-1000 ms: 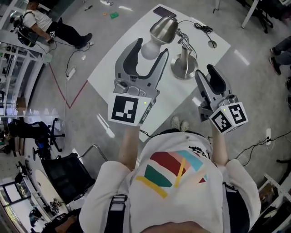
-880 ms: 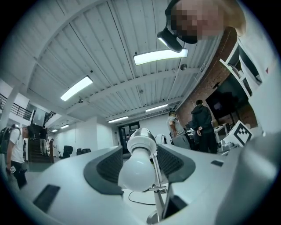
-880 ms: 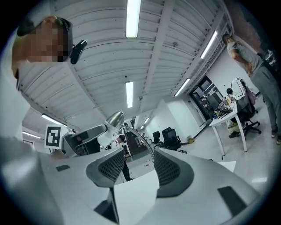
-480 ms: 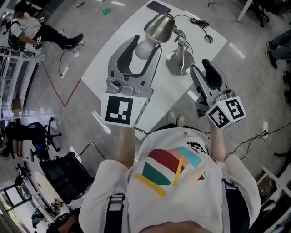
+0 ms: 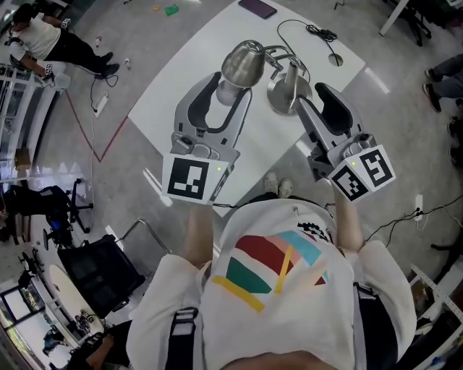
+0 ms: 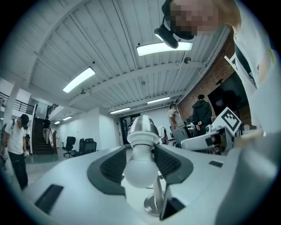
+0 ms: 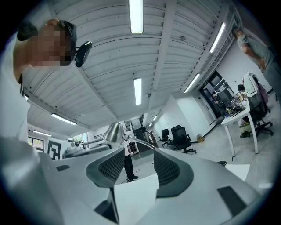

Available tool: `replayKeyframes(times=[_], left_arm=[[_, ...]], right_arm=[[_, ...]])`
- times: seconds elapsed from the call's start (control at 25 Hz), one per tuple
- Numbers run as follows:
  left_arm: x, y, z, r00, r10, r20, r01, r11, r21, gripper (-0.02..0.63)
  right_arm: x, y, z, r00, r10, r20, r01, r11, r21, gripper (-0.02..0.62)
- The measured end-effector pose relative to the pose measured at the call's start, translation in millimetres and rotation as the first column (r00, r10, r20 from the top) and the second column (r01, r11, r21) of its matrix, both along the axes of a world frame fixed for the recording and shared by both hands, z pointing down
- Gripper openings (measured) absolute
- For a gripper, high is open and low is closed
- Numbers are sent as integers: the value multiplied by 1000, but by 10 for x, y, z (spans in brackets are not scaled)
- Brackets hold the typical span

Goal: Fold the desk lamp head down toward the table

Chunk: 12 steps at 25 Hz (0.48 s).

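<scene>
The desk lamp stands on the white table (image 5: pixel 177 90), its round metal base (image 5: pixel 284 88) to the right of its steel shade (image 5: pixel 244 63). The white bulb (image 5: pixel 226 92) points toward me. My left gripper (image 5: pixel 230 87) reaches level over the table, and its jaws are closing on the bulb (image 6: pixel 141 165), which fills the gap between both pads. My right gripper (image 5: pixel 316 99) hangs open just right of the base, with nothing between its fingers. In the right gripper view the shade (image 7: pixel 113 132) shows beyond the left finger.
A black cable with a switch (image 5: pixel 324 40) trails over the far part of the table, and a dark flat phone (image 5: pixel 257 8) lies at its far edge. A person (image 5: pixel 43 40) sits on the floor at the upper left. An office chair (image 5: pixel 101 271) stands at my left.
The left gripper's jaws have narrowed around the bulb and sunk with it; the lamp head now sits lower and closer to its base. The right gripper has drawn up beside the base.
</scene>
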State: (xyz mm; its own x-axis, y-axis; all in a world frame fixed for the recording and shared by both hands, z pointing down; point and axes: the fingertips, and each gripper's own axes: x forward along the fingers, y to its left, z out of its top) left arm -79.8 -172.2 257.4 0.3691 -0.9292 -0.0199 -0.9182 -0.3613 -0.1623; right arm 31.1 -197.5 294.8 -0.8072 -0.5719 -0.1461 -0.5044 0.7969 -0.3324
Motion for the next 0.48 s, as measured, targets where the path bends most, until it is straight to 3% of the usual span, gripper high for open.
replayKeyframes(times=[0.16,0.24,0.32,0.48], left_arm=[[-95,138,258,999,-18,-29,17,999,-43,237],[-115,186,374,999,-34,-16,33,998,-58,221],[-130,222,474,999,-43,-17,42,997,-72,210],[-172,250,629,998,-50,-31,46,992,-119,210]], right_arm=[[-173,82,-160,998,-65,25,66,997,-31,215],[-278,128,-199,996,-91,17,92,995,-35,155],[-416,191,-178,991,-131,-24,130,991,-32,117],[-675,281,-63,974,-189,-128,189,982,-8,117]])
